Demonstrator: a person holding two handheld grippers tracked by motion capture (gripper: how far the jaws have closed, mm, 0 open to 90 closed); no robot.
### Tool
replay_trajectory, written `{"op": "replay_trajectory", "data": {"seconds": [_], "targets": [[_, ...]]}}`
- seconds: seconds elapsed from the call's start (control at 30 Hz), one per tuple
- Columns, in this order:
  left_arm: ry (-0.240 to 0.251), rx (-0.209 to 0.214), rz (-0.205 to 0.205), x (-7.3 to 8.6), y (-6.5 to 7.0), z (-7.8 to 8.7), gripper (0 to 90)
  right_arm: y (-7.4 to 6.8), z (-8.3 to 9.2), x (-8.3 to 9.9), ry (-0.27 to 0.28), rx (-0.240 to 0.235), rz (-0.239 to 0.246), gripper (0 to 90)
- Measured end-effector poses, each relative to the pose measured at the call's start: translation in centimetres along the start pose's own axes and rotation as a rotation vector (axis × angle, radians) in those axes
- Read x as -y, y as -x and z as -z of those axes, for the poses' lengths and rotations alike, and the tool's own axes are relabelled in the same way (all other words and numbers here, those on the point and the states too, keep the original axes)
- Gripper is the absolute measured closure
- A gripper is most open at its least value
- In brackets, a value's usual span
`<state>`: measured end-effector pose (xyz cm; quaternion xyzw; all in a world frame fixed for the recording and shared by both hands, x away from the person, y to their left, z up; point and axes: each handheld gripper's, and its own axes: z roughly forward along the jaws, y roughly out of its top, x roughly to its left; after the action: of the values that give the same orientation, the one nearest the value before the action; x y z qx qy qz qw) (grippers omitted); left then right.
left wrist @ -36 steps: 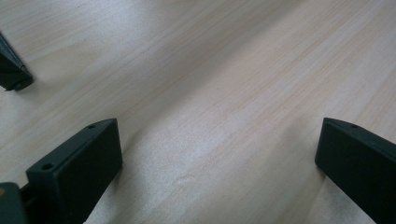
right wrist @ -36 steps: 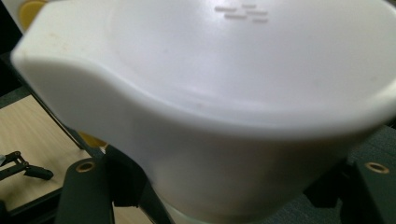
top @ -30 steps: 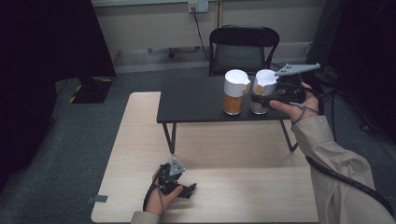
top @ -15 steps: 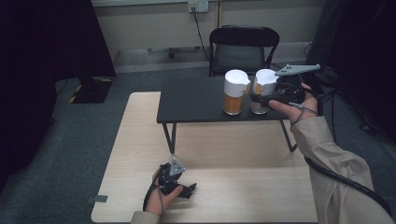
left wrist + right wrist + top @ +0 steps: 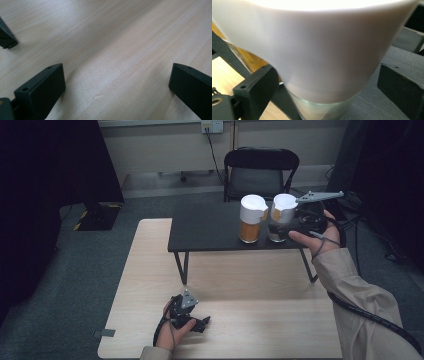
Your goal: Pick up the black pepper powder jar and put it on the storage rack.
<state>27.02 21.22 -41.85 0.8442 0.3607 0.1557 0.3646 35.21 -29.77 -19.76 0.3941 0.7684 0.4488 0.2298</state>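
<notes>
Two glass jars with white tops stand side by side on a low black table (image 5: 210,227). The left jar (image 5: 250,220) holds something orange. The right jar (image 5: 280,217) has a clear lower part and sits between the jaws of my right gripper (image 5: 287,228). Those jaws have just been opening. In the right gripper view the jar (image 5: 322,62) looms close, and my right gripper (image 5: 328,92) stands open around it, with its right jaw clearly off the glass. My left gripper (image 5: 200,324) rests open on the light wooden table (image 5: 250,325), and my left gripper (image 5: 115,87) has bare wood between its jaws.
The low black table stands on the far half of the wooden table, its thin legs (image 5: 184,268) reaching down to the wood. A black chair (image 5: 260,172) stands behind it. A dark corner (image 5: 6,37) pokes in at the left gripper view's upper left.
The right gripper's jaws have parted from the right jar, which stays standing in place. Neither hand has shifted, and the left gripper is as before.
</notes>
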Motion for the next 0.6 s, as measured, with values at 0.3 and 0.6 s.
{"op": "replay_trajectory", "data": {"seconds": [0.3, 0.6], "targets": [[0.0, 0.0, 0.0, 0.0, 0.0, 0.0, 0.0, -0.27, 0.44, 0.22, 0.007, -0.004, 0.021, 0.3], [0.0, 0.0, 0.0, 0.0, 0.0, 0.0, 0.0, -0.69, 0.76, 0.46, 0.006, -0.025, 0.018, 0.4]]}}
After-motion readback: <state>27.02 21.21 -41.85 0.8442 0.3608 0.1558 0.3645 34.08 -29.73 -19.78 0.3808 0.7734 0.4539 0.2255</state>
